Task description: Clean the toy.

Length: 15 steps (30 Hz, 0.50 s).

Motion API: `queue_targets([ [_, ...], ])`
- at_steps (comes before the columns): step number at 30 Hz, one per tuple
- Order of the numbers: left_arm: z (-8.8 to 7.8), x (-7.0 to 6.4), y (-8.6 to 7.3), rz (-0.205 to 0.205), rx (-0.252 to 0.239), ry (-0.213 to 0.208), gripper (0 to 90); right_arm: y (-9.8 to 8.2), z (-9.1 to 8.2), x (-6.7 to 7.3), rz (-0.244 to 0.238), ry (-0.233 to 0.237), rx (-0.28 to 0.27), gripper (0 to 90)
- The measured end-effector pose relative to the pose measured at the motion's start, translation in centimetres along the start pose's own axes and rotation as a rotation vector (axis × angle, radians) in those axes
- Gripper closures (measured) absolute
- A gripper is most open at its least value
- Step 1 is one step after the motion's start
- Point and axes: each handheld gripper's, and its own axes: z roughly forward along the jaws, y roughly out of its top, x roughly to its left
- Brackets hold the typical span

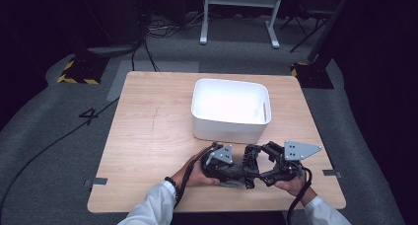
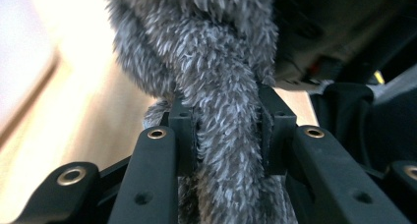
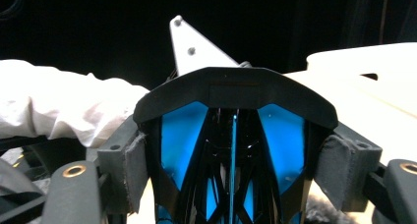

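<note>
I worked at a light wooden table (image 1: 148,136) standing on grey carpet (image 1: 49,151). Black cables (image 1: 54,141) ran across the floor past a taped "4" (image 1: 90,115). Yellow-black striped bases (image 1: 78,73) sat at either far corner, a white frame (image 1: 240,13) stood beyond, and the room behind was dark.

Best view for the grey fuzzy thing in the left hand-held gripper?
Left gripper view: the grey fuzzy thing sits close up, pinched between the pads. Right gripper view catches a tuft at the bottom edge. In the high view I cannot make it out.
</note>
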Motion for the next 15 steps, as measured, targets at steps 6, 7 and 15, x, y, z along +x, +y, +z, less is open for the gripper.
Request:
queue_targets([
  [6,0.1,-0.3,-0.2,0.026,0.068,-0.035,67.0,0.3,-0.7,-0.3,0.000,-0.039,-0.014,25.4],
  [7,0.1,-0.3,-0.2,0.030,0.077,-0.040,67.0,0.3,-0.9,-0.4,0.001,-0.051,-0.016,25.3],
  [15,-2.8,0.2,-0.1,-0.023,-0.065,0.097,65.5,0.0,-1.6,-1.0,0.007,-0.097,0.000,25.4],
])
